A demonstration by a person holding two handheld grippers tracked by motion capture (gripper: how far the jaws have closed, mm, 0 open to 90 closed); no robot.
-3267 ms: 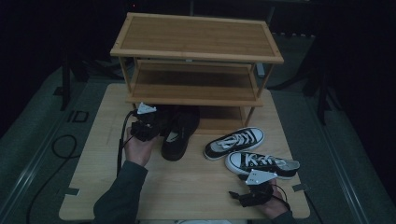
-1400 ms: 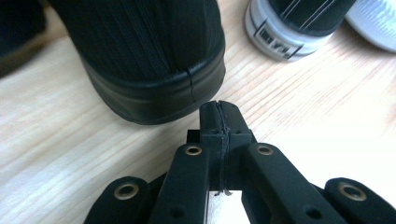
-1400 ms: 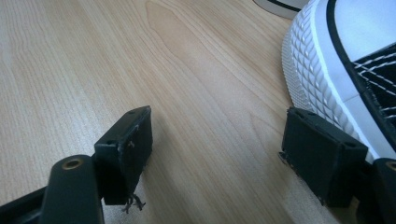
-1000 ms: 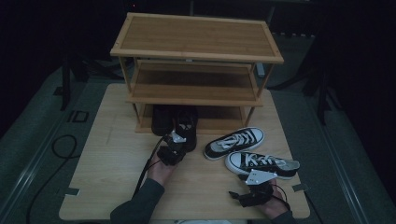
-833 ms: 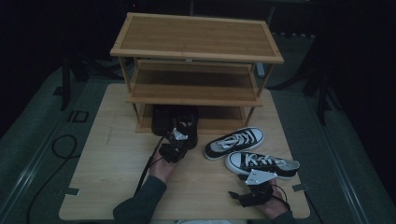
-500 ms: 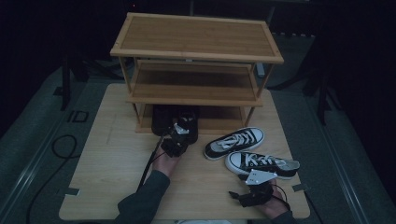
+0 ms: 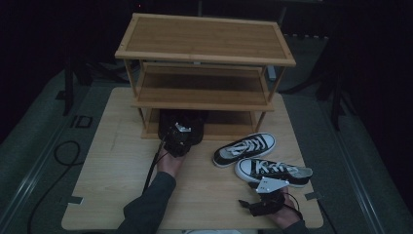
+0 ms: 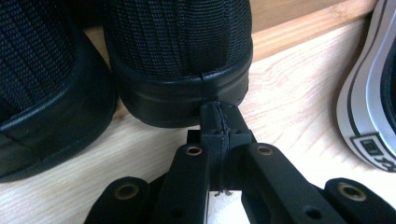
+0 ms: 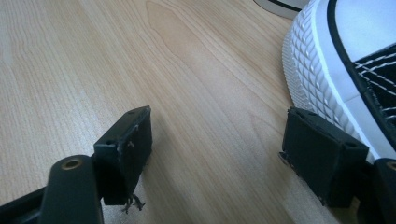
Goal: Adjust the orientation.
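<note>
A pair of black shoes [image 7: 182, 123] stands with its toes under the bottom shelf of a wooden shoe rack [image 7: 204, 36]. My left gripper [image 7: 178, 140] is right behind them. In the left gripper view it is shut [image 8: 219, 119] with nothing between its jaws, and its tips press the heel of one black shoe [image 8: 177, 60]; the other black shoe [image 8: 42, 93] is beside it. My right gripper [image 7: 260, 204] rests near the table's front edge. It stands open [image 9: 224, 154] over bare wood, beside the white toe of a sneaker [image 9: 327, 60].
Two black-and-white sneakers [image 7: 244, 148] [image 7: 273, 170] lie on the table [image 7: 107, 175] right of the black pair, one in front of the other. The rack's middle shelf [image 7: 199, 92] and top are bare. A cable [image 7: 63, 151] trails off the table's left.
My left gripper went from the left side of the black shoes to behind their heels, then moved toward the rack; the shoes now sit farther under the bottom shelf. The right gripper stayed still.
</note>
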